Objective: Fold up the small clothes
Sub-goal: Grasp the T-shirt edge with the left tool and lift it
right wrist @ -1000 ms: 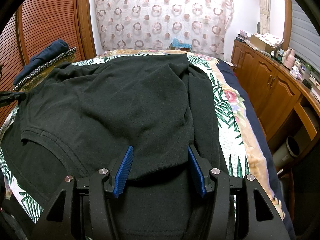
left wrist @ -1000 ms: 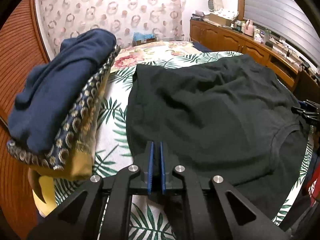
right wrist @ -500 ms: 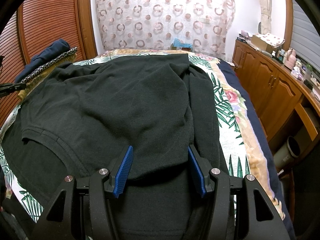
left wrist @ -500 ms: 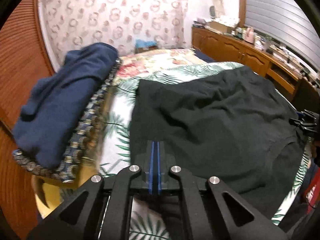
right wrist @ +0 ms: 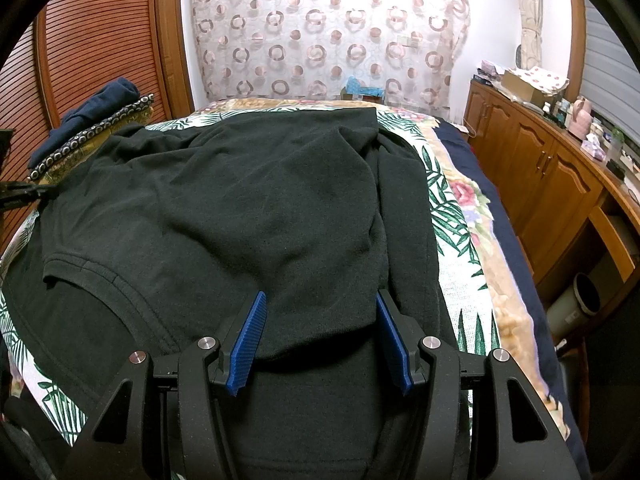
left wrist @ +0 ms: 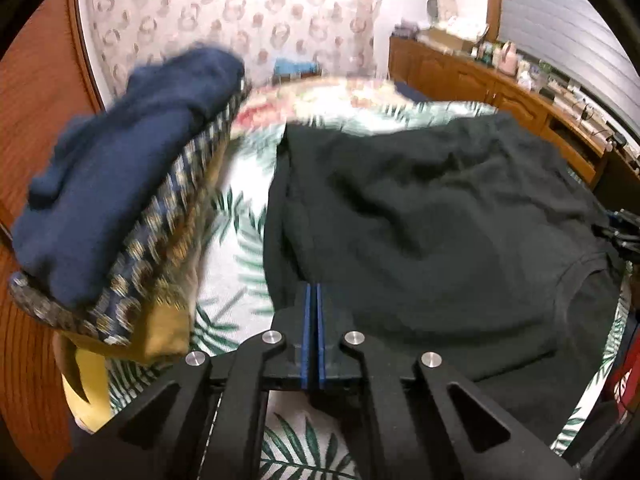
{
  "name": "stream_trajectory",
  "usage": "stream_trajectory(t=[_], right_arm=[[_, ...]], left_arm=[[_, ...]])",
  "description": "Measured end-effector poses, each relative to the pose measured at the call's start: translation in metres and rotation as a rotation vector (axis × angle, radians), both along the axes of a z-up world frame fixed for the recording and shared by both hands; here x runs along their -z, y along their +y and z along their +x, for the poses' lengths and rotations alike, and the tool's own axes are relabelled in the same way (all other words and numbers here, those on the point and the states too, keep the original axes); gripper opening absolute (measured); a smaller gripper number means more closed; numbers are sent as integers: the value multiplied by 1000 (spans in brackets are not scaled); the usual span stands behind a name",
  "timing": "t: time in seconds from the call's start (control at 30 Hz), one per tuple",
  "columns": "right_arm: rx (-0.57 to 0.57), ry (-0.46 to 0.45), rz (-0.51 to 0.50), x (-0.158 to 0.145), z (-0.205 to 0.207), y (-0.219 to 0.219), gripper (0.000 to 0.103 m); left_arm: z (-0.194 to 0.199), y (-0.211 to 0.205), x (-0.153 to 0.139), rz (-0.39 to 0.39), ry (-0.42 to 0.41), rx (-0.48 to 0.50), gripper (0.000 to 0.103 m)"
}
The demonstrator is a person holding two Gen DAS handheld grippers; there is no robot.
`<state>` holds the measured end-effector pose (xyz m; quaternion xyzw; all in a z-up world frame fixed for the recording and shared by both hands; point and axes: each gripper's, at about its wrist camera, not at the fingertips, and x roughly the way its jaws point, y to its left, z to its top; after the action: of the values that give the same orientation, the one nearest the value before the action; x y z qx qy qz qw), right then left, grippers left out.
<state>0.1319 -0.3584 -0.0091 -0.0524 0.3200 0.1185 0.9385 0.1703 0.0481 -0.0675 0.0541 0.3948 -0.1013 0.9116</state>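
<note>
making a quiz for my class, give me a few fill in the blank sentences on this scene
The garment spread on the bed is a ____ shirt.
The top piece of the folded pile is ____ blue.
The left gripper is ____.
The right gripper is ____.

Missing words: black; navy; shut; open

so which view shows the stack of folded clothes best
The left wrist view: the stack of folded clothes fills its left side, navy piece on top, patterned and mustard layers beneath, though motion-blurred. The right wrist view shows it sharp but small at the far left edge, beyond the black t-shirt.
</note>
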Motion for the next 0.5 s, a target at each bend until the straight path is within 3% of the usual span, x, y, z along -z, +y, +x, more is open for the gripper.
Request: stream_trajectory(t=[0.23, 0.5], right_arm=[[0, -1, 1, 0, 0, -1, 57], [-22, 27, 12, -10, 4, -1, 57]], left_arm=[[-2, -17, -34, -7, -69, 45, 4], [-7, -20, -23, -32, -46, 41, 3]])
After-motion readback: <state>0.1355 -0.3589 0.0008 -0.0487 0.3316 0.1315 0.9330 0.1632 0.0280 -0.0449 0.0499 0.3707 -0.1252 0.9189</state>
